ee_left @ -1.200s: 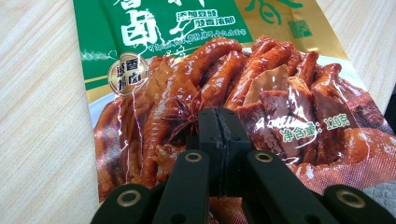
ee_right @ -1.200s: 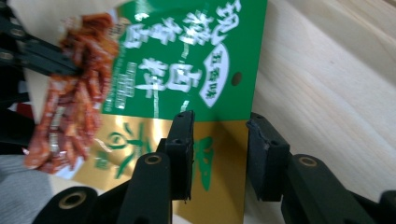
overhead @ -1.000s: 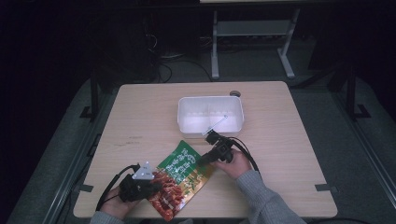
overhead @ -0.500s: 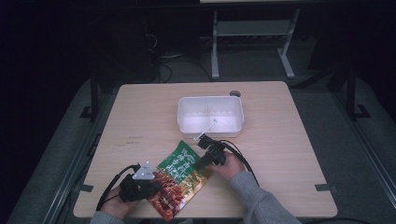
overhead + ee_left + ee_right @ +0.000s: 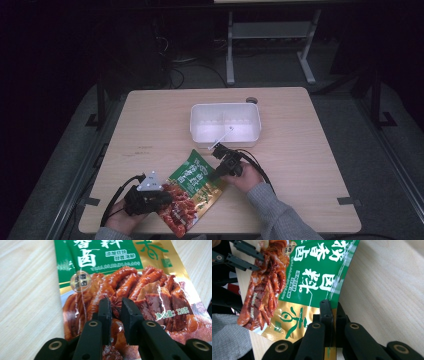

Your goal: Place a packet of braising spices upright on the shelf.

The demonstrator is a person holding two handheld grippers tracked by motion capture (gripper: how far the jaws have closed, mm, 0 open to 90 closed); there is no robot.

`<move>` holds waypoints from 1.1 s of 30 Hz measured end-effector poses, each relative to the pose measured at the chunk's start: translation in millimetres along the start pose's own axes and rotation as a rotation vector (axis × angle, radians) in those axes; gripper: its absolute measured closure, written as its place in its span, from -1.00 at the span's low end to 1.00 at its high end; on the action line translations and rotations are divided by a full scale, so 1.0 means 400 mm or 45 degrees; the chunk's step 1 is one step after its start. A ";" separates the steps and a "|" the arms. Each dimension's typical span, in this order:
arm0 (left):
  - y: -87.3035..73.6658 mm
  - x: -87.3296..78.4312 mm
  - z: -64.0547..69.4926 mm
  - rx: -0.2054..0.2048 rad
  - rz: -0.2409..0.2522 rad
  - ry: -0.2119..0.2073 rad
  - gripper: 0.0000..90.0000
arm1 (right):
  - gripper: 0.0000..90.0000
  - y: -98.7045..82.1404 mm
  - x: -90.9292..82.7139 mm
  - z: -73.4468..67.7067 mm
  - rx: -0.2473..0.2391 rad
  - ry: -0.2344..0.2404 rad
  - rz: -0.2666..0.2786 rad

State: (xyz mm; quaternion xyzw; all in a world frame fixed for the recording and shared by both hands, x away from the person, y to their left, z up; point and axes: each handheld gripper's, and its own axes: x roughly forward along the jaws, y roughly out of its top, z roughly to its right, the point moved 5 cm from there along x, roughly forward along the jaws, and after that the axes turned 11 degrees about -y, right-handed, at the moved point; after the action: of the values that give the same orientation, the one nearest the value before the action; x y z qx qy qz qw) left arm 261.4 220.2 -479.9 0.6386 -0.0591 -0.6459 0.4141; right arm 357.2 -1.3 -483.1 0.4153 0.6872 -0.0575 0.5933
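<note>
Snack packet (image 5: 192, 192) lies at the near edge of the table (image 5: 310, 165), just in front of the white tub (image 5: 226, 125); both tongs on it. Left gripper (image 5: 115, 308) is closed over the meat-print end, jaws nearly together with foil pinched between; right gripper (image 5: 331, 307) is clamped on the green-and-gold edge, jaws together. Looks like the hold-and-tear step, packet gripped at both ends, not yet opened. Next move probably calls for the left to anchor while the right pulls across the seal; risk: foil slipping from the thin edge grip.
</note>
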 end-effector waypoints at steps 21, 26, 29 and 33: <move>-0.003 -0.017 -0.009 -0.015 0.047 0.029 0.47 | 0.99 0.023 -0.139 -0.012 -0.038 -0.041 0.108; -0.004 -0.017 -0.010 -0.019 0.042 0.029 0.45 | 0.99 0.033 -0.183 -0.023 -0.056 -0.049 0.136; -0.004 -0.016 -0.011 -0.021 0.043 0.031 0.42 | 0.99 0.040 -0.207 -0.033 -0.072 -0.056 0.139; -0.006 -0.016 -0.014 -0.025 0.041 0.032 0.39 | 1.00 0.051 -0.232 -0.046 -0.100 -0.064 0.152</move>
State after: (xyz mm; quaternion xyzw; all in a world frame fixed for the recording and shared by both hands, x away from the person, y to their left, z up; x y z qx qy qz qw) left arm 264.0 228.3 -477.5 0.6416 -0.0581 -0.6316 0.4314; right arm 351.5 -24.3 -389.3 0.4304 0.6477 -0.0054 0.6287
